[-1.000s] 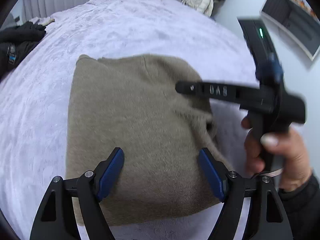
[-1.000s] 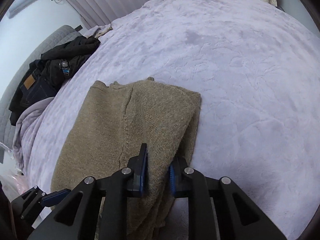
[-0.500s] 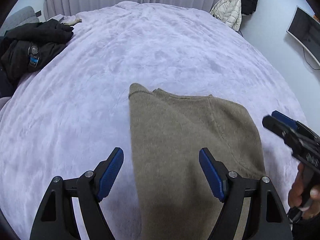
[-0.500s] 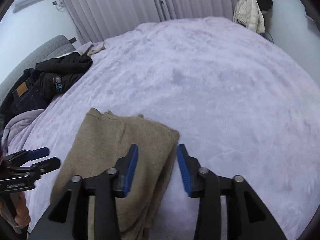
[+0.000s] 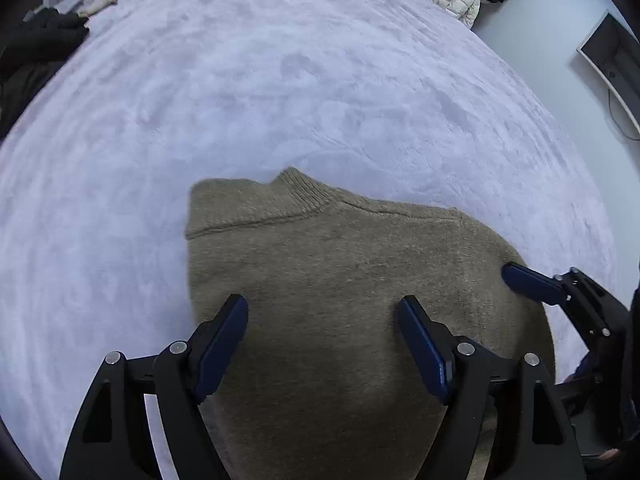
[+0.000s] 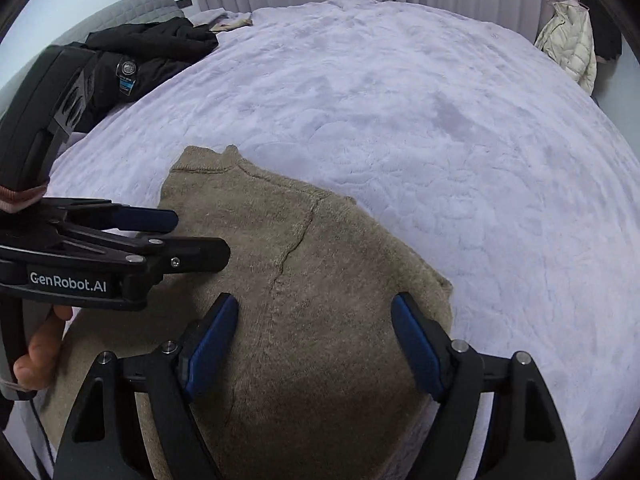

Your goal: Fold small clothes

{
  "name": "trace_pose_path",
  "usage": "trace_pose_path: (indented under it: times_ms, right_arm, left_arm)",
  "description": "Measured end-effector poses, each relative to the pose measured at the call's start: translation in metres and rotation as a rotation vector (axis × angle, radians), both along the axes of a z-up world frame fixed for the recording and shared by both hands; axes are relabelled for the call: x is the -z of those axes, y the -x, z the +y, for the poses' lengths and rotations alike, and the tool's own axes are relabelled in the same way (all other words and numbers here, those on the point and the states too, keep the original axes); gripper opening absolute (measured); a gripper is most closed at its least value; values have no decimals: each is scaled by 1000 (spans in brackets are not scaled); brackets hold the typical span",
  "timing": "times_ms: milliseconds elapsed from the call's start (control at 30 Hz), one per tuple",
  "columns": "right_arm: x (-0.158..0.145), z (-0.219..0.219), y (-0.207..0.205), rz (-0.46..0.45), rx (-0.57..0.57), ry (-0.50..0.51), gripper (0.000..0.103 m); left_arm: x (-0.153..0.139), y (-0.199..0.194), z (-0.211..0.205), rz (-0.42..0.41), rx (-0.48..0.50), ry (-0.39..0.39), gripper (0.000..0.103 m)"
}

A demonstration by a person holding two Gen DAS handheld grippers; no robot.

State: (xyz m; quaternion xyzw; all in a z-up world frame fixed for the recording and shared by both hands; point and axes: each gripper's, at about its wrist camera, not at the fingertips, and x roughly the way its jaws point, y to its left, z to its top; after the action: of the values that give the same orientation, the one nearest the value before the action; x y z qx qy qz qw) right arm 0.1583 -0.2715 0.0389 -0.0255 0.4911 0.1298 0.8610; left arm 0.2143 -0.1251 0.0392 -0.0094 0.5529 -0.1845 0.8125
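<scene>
1. Two claws hang over one garment: your left claw (image 5: 322, 344) and your right claw (image 6: 314, 342) are both spread wide with nothing between the blue pads, each poised above the olive knit sweater (image 5: 352, 288).
2. That sweater lies on the lilac plush bedspread (image 5: 280, 80), near your edge of the bed. It looks already folded in on itself, with the ribbed collar (image 5: 304, 190) poking out at the far edge and a doubled edge (image 6: 440, 292) on the right.
3. Expect it to be soft, limp and fairly light. It will not hold a shape, so any part you lift will sag and drag the rest along.
4. The fuzzy knit should grip the pads well, so slipping is not the worry. The fleecy bedspread may cling to it, so lift rather than slide.
5. Take hold at the edges, not the middle. A pinch in the middle would likely gather only the top layer and undo the fold.
6. My pick would be the two near corners, one per claw, biting through every layer. Those corners sit under the claws and are hidden in both views, so feel for the full thickness before you close.
7. Keep clear of the seam (image 6: 292, 248); it is a poor handle.
</scene>
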Motion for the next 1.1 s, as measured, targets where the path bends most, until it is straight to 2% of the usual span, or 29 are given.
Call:
trace_pose_path:
  times_ms: [100,200,267,367,433,500,533,567,667,833,967,1100]
  right_arm:
    - [-23,11,19,-17,-12,59,82]
    - [-40,25,50,-64,-29,91,83]
    - [-46,35,75,-91,-64,82,83]
    - [-41,52,104,-101,-105,76,83]
    - [-28,64,118,-99,-131,116,83]
    - [-17,67,129,-114,-137,146,83]
    - [-14,63,133,-118,-134,133,83]
    - [-13,59,137,-112,-125,119,83]
    - [-15,45,154,-101,-92,95,83]
    - [-13,34,181,-93,-67,149,84]
    - [-13,4,193,-10,9,20,84]
    - [-28,-27,209,-21,87,-78,84]
  left_arm:
    - [-23,27,10,-90,6,-64,79]
    - [-34,61,26,-112,15,-13,79]
    - [-31,85,33,-117,9,-13,79]
    - [-20,114,35,-129,-5,-64,79]
    - [-12,129,38,-131,-13,-78,79]
    - [-3,136,38,-133,-27,-92,85]
    - [-3,139,40,-146,-40,-100,91]
    - [-3,143,42,-156,-55,-101,92]
    - [-4,154,50,-146,-64,-74,92]
    - [-7,171,50,-169,-57,-100,92]
    - [-19,189,52,-209,-33,-125,92]
    - [-33,204,54,-257,-9,-154,92]
